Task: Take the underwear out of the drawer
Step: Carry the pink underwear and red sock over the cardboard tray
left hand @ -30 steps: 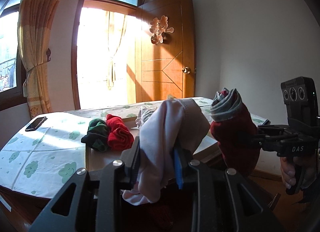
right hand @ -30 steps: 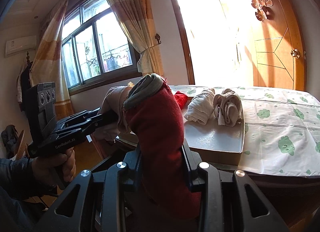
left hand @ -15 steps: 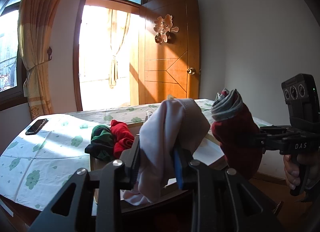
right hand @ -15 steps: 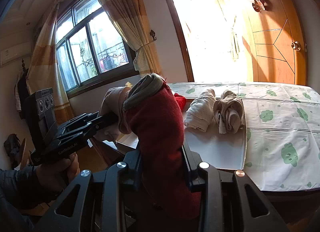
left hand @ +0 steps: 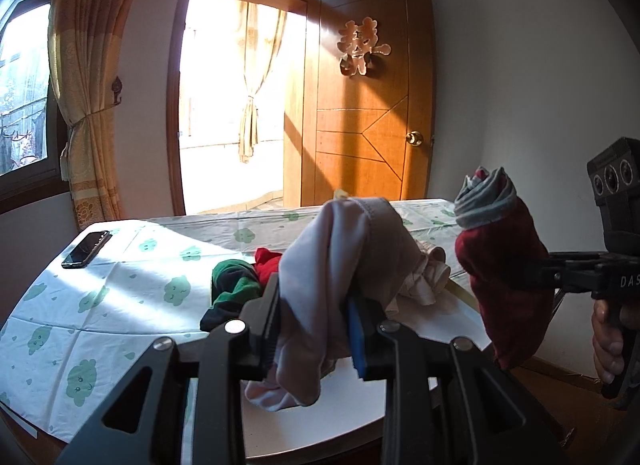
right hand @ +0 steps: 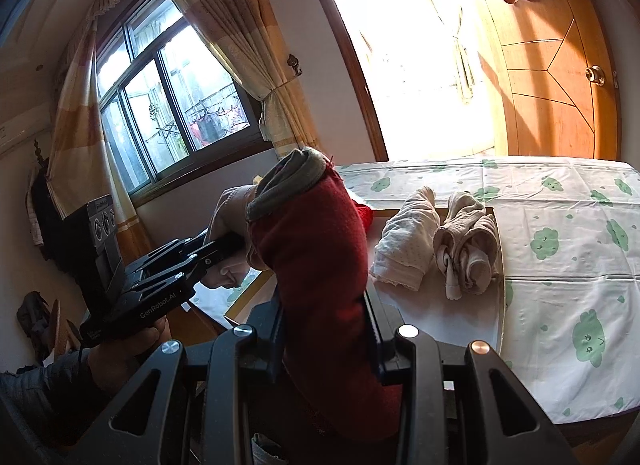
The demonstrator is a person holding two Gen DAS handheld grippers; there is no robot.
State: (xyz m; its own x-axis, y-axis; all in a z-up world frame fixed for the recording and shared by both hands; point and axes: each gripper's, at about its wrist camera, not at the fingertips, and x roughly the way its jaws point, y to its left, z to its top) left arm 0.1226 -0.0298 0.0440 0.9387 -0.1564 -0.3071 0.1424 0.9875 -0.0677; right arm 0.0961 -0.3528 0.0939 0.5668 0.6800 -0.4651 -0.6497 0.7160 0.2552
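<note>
In the left wrist view, the left gripper [left hand: 314, 329] is clamped on a pale grey pair of underwear [left hand: 340, 265], pinched mid-bundle so that cloth bulges above the jaws and droops limp below them, over the white tray [left hand: 352, 417] on the cloud-print tablecloth [left hand: 120, 297]. The fabric looks light, soft and floppy, so a grip through the thick folded middle should hold best. To the right, the right gripper [left hand: 544, 273] carries a rolled dark red pair of underwear [left hand: 500, 273] with a grey waistband; its body reads "DAS". In the right wrist view, the right gripper [right hand: 326, 329] is closed around the red roll [right hand: 320, 285], held upright and firm. The left gripper [right hand: 236, 245] holds its pale bundle beside it; "GenRobot.AI" is printed on its side. Two beige rolled garments [right hand: 436, 249] lie on the tray.
</note>
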